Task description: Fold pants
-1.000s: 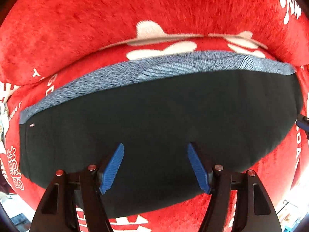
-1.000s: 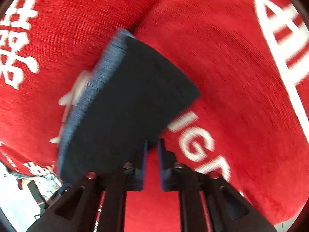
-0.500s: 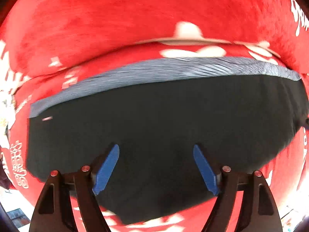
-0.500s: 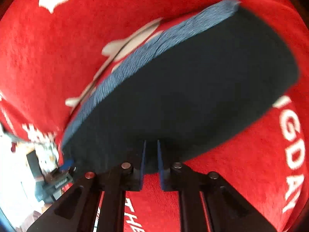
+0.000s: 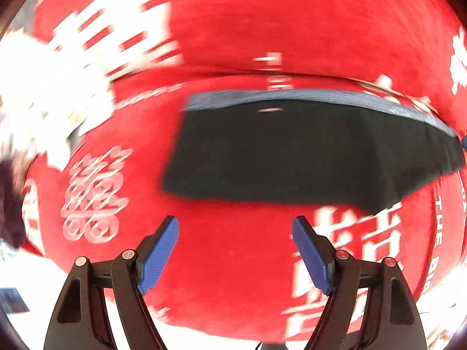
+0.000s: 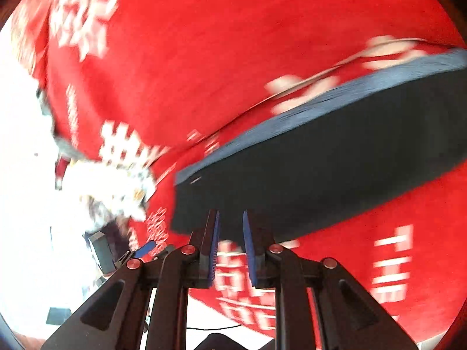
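Pants [image 5: 306, 151]: folded into a flat dark rectangle lying on the red cloth, with a blue-grey ribbed band running along the far edge; in the right wrist view [image 6: 335, 157] the same dark slab stretches from just ahead of the fingertips out to the right border.

Cloth [image 5: 233, 262]: bright red, fuzzy, printed with white characters and letters; it covers the whole surface under the pants, and a fold or seam runs across it just behind the blue band.

Left gripper [image 5: 235, 250]: jaws spread wide, nothing between them; it sits over bare red cloth just short of the near edge of the pants, not touching them. Blue ribbed pads [image 5: 159, 255] face each other across the gap.

Right gripper [image 6: 230, 248]: jaws narrow but with a clear slit between the blue pads [image 6: 249, 250]; the tips reach the near edge of the pants close to the left corner. Whether any fabric is pinched I cannot tell, though the slit itself shows red cloth.

Left edge: bright, washed-out clutter beyond the cloth, too blurred to name; both views are smeared by motion.
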Motion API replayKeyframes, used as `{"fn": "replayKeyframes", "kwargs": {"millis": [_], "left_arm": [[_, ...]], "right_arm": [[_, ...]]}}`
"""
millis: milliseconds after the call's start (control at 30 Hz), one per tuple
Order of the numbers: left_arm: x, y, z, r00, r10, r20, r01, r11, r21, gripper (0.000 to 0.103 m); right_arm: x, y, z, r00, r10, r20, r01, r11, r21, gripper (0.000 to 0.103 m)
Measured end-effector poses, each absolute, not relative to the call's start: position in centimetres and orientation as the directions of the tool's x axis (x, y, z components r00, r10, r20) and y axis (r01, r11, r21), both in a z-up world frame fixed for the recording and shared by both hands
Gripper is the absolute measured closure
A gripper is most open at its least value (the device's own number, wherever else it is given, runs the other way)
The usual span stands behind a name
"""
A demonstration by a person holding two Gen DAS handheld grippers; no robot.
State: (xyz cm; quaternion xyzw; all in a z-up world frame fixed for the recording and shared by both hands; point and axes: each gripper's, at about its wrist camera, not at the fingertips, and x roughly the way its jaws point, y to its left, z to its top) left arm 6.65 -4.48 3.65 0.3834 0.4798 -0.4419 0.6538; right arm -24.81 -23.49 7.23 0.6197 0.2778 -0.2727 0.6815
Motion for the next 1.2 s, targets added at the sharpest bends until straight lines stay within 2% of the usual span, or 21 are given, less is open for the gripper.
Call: {"fn": "replayKeyframes", "kwargs": {"millis": [100, 200, 333, 367, 400, 467, 600, 700, 800, 867, 1067, 1100, 1133, 1167, 1200], "left_arm": [[11.8, -0.4, 4.7, 0.185, -0.199, -0.962, 0.919, 0.381, 0.098, 0.022], [16.3, 3.0, 6.1, 0.245, -0.209, -0.947, 0.894, 0.427, 0.137, 0.022], [20.1, 4.9, 6.6, 0.211, -0.233, -0.949, 0.880, 0.467, 0.081, 0.022], [20.6, 4.9, 6.3, 0.190, -0.243, -0.951, 0.881, 0.470, 0.056, 0.022], [20.6, 4.8, 6.1, 0.169, -0.251, -0.953, 0.882, 0.470, 0.033, 0.022], [20.5, 4.0, 5.3, 0.119, -0.277, -0.954, 0.881, 0.472, -0.027, 0.022], [19.5, -0.3, 2.2, 0.027, -0.318, -0.948, 0.867, 0.480, -0.136, 0.022], [19.2, -4.1, -0.4, -0.020, -0.329, -0.944, 0.851, 0.490, -0.189, 0.022], [19.7, -7.1, -2.8, -0.034, -0.324, -0.945, 0.848, 0.491, -0.199, 0.022], [20.1, -8.1, -4.4, -0.052, -0.313, -0.948, 0.843, 0.495, -0.209, 0.022], [20.3, -9.6, -8.5, -0.116, -0.287, -0.951, 0.830, 0.498, -0.252, 0.023], [20.0, -9.8, -8.7, -0.126, -0.293, -0.948, 0.835, 0.485, -0.261, 0.026], [19.7, -9.9, -8.7, -0.135, -0.298, -0.945, 0.840, 0.471, -0.269, 0.038], [19.5, -10.0, -8.7, -0.145, -0.300, -0.943, 0.844, 0.460, -0.276, 0.050], [19.2, -10.2, -8.8, -0.164, -0.301, -0.939, 0.847, 0.445, -0.291, 0.054]], "right_arm": [[-16.9, -22.0, 8.0, 0.715, 0.052, -0.697, 0.685, 0.145, 0.714, 0.083], [-10.1, -21.5, 10.1, 0.780, 0.098, -0.619, 0.597, 0.182, 0.781, 0.083], [-1.9, -21.0, 13.0, 0.769, 0.151, -0.621, 0.550, 0.340, 0.763, 0.081], [-0.3, -21.1, 12.9, 0.745, 0.164, -0.647, 0.560, 0.372, 0.740, 0.068], [0.7, -21.1, 12.8, 0.727, 0.170, -0.666, 0.569, 0.394, 0.722, 0.044], [1.8, -21.9, 12.0, 0.676, 0.166, -0.718, 0.591, 0.459, 0.663, 0.025], [4.3, -24.9, 8.6, 0.493, 0.145, -0.858, 0.620, 0.633, 0.463, 0.025], [6.6, -27.0, 4.9, 0.386, 0.148, -0.911, 0.597, 0.712, 0.369, 0.025], [9.4, -29.5, -0.3, 0.292, 0.188, -0.938, 0.565, 0.758, 0.327, 0.029], [10.9, -30.6, -3.1, 0.269, 0.235, -0.934, 0.534, 0.771, 0.348, 0.033], [14.3, -31.5, -8.8, 0.198, 0.304, -0.932, 0.425, 0.830, 0.361, 0.039], [14.4, -31.3, -9.5, 0.168, 0.306, -0.937, 0.418, 0.839, 0.349, 0.043], [14.5, -31.3, -10.2, 0.136, 0.306, -0.942, 0.410, 0.848, 0.335, 0.048], [14.5, -31.2, -10.3, 0.121, 0.306, -0.944, 0.404, 0.854, 0.328, 0.065], [14.3, -31.1, -10.3, 0.117, 0.316, -0.942, 0.387, 0.859, 0.336, 0.089]]}}
